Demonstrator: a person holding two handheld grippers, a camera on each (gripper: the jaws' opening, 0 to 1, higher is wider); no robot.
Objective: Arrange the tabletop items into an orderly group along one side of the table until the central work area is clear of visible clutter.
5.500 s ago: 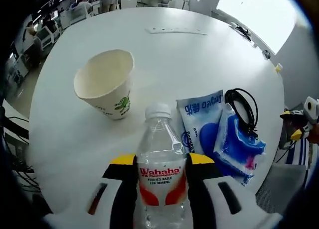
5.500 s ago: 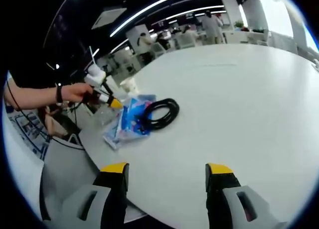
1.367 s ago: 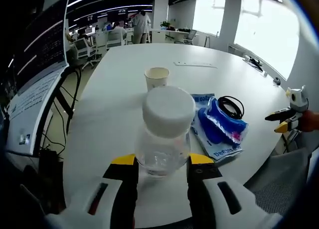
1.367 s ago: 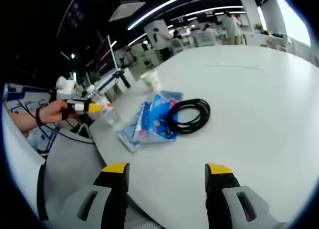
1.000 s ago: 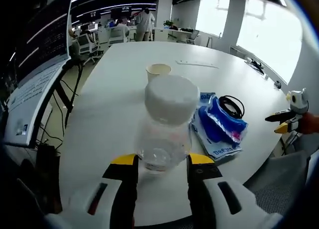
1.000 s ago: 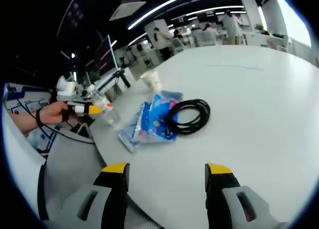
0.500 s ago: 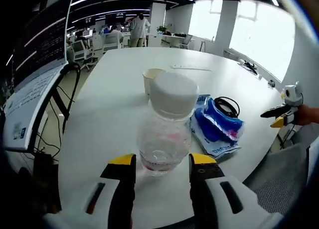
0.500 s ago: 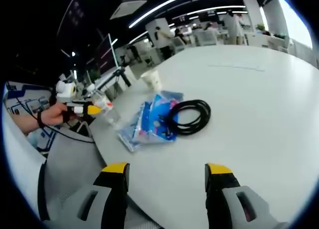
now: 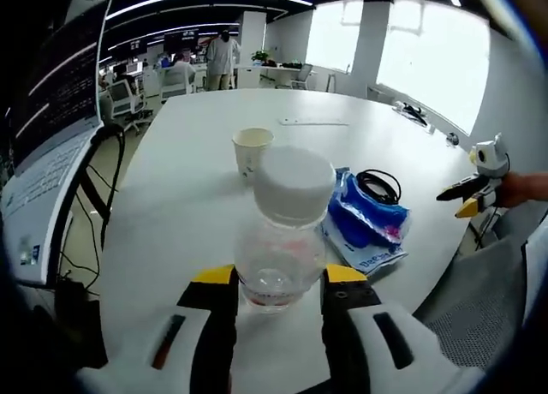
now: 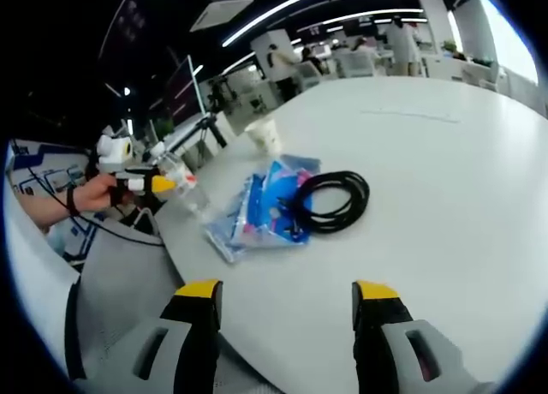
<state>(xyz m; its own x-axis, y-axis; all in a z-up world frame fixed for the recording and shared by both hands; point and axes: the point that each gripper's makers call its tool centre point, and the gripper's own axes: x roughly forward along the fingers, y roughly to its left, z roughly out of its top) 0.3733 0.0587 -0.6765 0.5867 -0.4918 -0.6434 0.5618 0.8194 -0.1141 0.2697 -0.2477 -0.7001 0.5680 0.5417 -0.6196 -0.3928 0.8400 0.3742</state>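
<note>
The water bottle (image 9: 281, 240) is gripped by the left gripper (image 9: 278, 284), cap fwd along the fingers, just short of the blue packets (image 9: 368, 223) at the worktop (image 9: 180, 197) edge; right gripper (image 10: 287, 295) is held open w/ nothing between, farther from the packets.

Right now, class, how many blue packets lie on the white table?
2: the blue packets overlap beside the black cable coil; one lies flat underneath with printed edge showing, the other rests on it. More could hide beneath.

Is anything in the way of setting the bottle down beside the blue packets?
Nothing visible: the left gripper holds the water bottle, and the bare table lies between it and the blue packets.
</note>
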